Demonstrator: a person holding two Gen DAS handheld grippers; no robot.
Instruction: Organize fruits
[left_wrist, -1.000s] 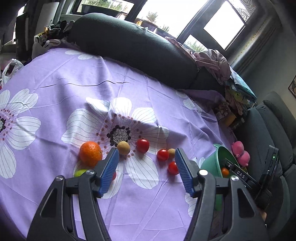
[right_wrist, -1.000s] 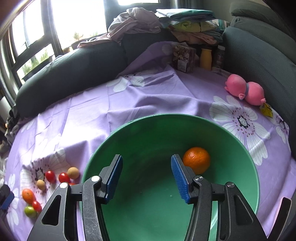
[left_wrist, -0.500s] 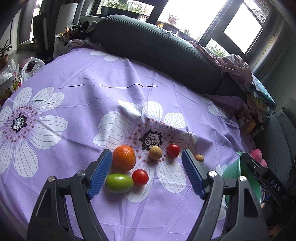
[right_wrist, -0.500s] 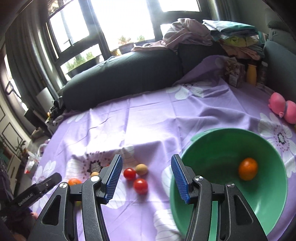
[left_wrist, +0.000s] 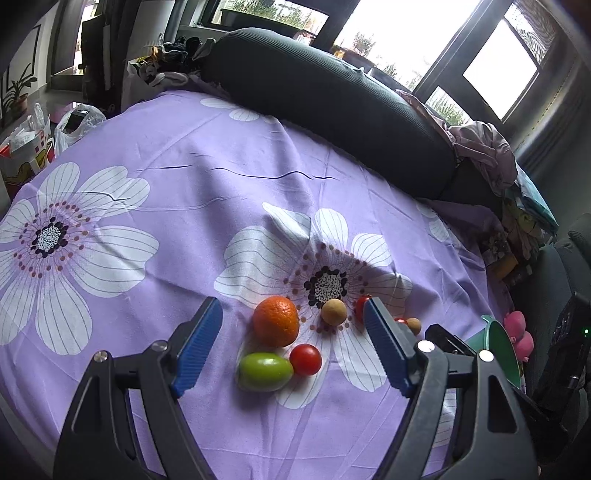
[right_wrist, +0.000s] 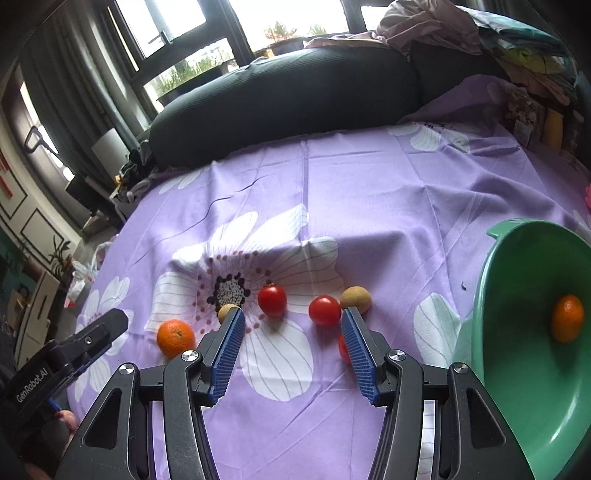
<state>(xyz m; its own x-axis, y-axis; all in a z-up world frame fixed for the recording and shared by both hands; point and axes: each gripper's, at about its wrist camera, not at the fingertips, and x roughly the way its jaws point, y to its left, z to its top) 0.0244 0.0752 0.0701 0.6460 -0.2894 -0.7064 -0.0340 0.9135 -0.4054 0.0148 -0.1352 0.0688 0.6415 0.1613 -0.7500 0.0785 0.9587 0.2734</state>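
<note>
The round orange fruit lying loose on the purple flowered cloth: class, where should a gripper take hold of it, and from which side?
Grip the round orange fruit across its widest middle, coming down from above. It is a smooth ball, so only pads at its widest part hold. The green oval fruit and small red tomato sit against its near side, so close across the free left and right flanks. The open left gripper probably suits.

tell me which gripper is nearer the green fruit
Left. The left gripper is open, with the green fruit between its fingers; the right gripper hovers over the tomatoes, further away.
</note>
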